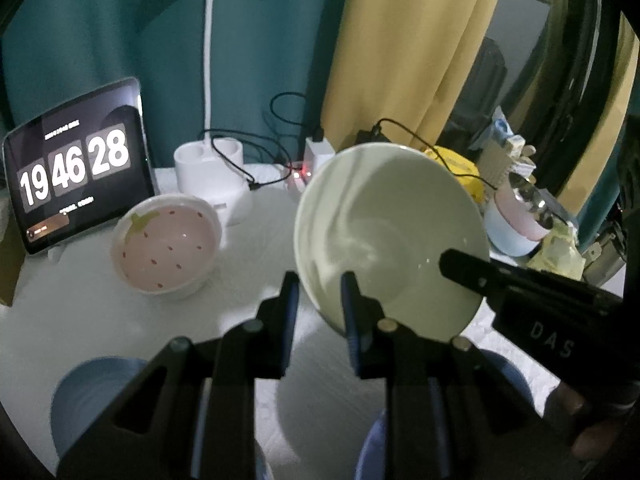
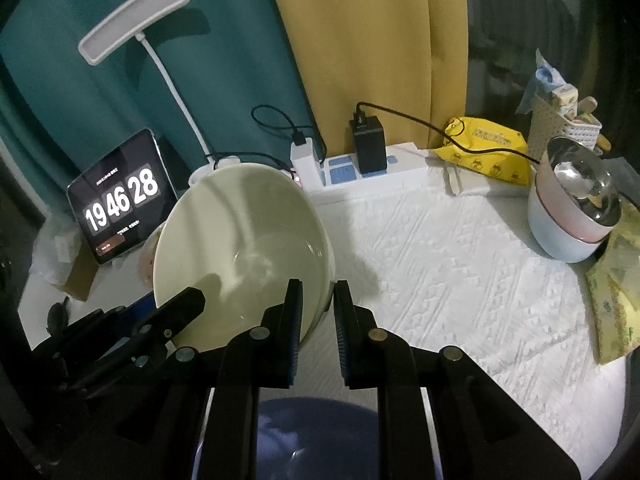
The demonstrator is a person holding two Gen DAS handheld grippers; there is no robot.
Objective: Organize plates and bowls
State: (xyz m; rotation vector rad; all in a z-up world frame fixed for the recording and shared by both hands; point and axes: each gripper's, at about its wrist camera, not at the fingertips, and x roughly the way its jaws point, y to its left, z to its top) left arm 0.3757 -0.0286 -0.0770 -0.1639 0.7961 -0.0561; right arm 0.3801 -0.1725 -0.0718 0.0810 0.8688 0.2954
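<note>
Both grippers hold one pale green bowl (image 1: 384,236) tilted in the air above the table. My left gripper (image 1: 320,312) is shut on the bowl's left rim, one finger inside and one outside. My right gripper (image 2: 318,316) is shut on the bowl's (image 2: 240,240) right rim in the same way; it shows as a black finger (image 1: 468,268) in the left wrist view. A pink strawberry-pattern bowl (image 1: 168,244) sits on the white cloth to the left. A light blue dish (image 1: 92,400) and a darker blue dish (image 2: 316,432) lie below the grippers.
A tablet clock (image 1: 76,172) and a white desk lamp (image 2: 136,16) stand at the back left. A power strip with chargers (image 2: 360,168), a yellow packet (image 2: 488,148), and stacked pink and blue bowls holding a metal bowl and spoon (image 2: 572,216) sit at the back and right.
</note>
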